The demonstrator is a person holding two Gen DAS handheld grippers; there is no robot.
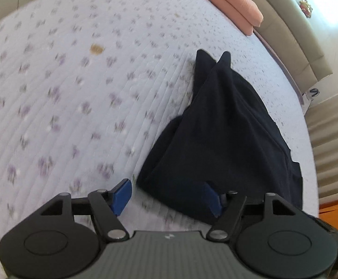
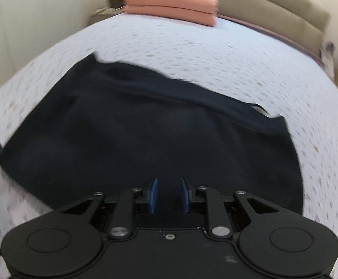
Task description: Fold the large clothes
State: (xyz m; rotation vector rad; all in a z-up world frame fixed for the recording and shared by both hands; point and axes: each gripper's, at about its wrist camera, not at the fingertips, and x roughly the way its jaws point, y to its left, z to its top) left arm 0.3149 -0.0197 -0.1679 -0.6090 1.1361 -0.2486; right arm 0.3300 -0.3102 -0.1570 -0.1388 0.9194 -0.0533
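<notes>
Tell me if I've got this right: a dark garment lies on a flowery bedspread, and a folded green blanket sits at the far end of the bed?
Almost. The folded blanket at the far end is salmon pink, not green; the right wrist view shows it plainly. The rest holds: a dark garment lies on the flowery bedspread.

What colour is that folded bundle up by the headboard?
The folded bundle is salmon pink, clearest in the right wrist view.

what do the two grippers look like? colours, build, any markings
Both match: the left gripper and right gripper have blue flat finger pads on black linkage arms with silver pivot screws, and two round black housings either side. The left body is ribbed grey with a small white mark. No cables or sleeves visible.
</notes>
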